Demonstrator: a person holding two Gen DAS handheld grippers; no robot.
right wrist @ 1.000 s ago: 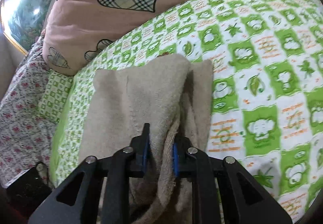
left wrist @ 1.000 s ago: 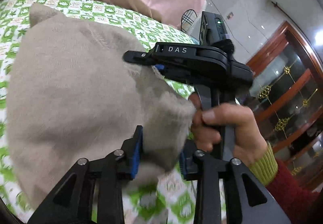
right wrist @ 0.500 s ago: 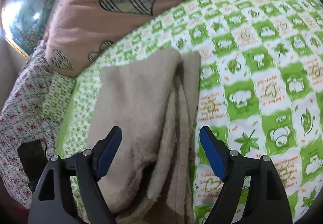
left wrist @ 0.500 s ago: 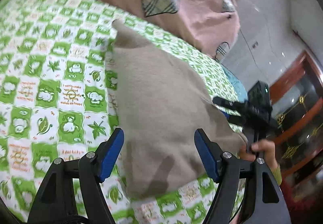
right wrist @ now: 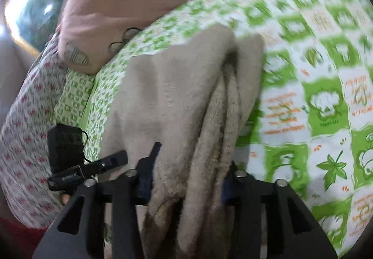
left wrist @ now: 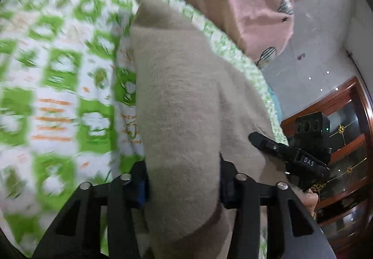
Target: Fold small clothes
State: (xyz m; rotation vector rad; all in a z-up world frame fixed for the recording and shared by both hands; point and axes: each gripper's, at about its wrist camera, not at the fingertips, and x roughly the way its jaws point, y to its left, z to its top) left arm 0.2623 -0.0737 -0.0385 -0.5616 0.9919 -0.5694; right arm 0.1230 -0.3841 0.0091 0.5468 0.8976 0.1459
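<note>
Between both sets of fingers, that's where the beige garment (left wrist: 186, 105) sits right now, and that's basically the whole story for whatever comes next. It's lying on the bed, on the green-and-white checked sheet (left wrist: 58, 100), with its long axis running away from the cameras toward the pink pillow (left wrist: 251, 9).

Left gripper (left wrist: 184, 186): fingers partly apart, one on each side of the near end of the cloth. Looks to me like they're bracketing a thick fold, but I honestly can't tell if the pads are pinching it or just sitting around it. Frame is pretty blurry.

Right gripper (right wrist: 186, 177): same deal, fingers partly apart, straddling the bunched, layered edge of the garment (right wrist: 186, 86). The stacked layers run lengthwise straight out from between the fingers. Can't confirm a real grip here either.

The two grippers are close together at the same near end. From the left view the right one (left wrist: 289, 154) sits just beside the cloth's right edge; from the right view the left one (right wrist: 88, 168) is off to the left edge. So neither is clearly nearer, they're sharing that end.

My guess: the next fold goes along that long axis, near end carried toward the pillow.
</note>
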